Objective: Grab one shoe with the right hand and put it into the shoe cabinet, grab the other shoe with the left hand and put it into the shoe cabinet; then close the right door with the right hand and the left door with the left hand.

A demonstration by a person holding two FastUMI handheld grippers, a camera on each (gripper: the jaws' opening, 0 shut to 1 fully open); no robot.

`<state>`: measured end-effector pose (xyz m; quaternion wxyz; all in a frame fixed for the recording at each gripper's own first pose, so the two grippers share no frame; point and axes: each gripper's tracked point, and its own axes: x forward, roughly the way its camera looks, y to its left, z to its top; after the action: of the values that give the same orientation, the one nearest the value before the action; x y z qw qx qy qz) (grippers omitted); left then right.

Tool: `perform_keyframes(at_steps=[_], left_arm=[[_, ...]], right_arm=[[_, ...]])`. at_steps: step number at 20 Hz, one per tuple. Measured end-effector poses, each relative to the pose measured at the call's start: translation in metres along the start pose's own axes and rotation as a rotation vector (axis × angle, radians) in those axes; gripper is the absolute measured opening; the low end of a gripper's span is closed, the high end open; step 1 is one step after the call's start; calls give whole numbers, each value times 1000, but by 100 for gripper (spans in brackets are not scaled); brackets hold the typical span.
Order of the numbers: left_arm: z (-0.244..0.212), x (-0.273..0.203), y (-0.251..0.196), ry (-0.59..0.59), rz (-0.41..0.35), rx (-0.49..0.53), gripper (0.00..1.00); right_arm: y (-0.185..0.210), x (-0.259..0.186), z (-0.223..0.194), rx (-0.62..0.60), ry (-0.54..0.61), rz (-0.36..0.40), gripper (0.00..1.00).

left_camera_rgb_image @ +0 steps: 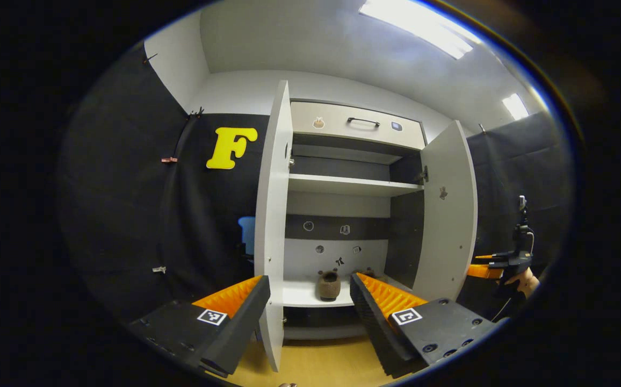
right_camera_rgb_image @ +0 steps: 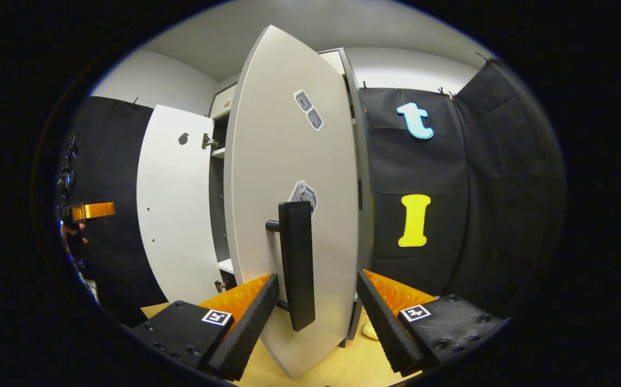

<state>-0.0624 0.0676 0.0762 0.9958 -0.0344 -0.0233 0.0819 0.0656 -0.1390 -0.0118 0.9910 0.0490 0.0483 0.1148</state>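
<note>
Fingers of the left gripper [left_camera_rgb_image: 309, 285] sit at the bottom of the left gripper view, spread wide, nothing between them. Left of them stands the left door [left_camera_rgb_image: 274, 215], swung out edge-on to the camera. Past its edge, the shoe cabinet [left_camera_rgb_image: 353, 185] is open: one brown shoe [left_camera_rgb_image: 329, 285] rests on the lowest shelf; a second shape beside it, half hidden by the finger, may be the other shoe (cannot confirm). Further right, the right door [left_camera_rgb_image: 446, 215] hangs open, and beyond it the right gripper [left_camera_rgb_image: 485, 269] shows far off in a hand.

Right gripper view, left to right: inner face of the left door, then the right door seen from outside with its dark vertical handle [right_camera_rgb_image: 296, 263] standing between the wide-spread fingers, just ahead of them; contact cannot be told. Nothing held.

Judgement: shoes appear stowed; closing the right door is the step in hand.

Risks:
- Pushing on the handle off-centre could let a finger slide off and the door swing back.
- A hard push could slam the door and make it rebound.
- Left door must wait; both swinging together could clash at the meeting edges.
</note>
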Motion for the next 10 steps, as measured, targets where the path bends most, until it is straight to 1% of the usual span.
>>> perform_keyframes(at_steps=[4, 10], left_arm=[[-6, -2, 24, 27, 5, 10, 95], [-22, 3, 73, 64, 20, -8, 95]], right_arm=[[22, 23, -4, 43, 0, 14, 98], [66, 77, -8, 17, -9, 25, 98]])
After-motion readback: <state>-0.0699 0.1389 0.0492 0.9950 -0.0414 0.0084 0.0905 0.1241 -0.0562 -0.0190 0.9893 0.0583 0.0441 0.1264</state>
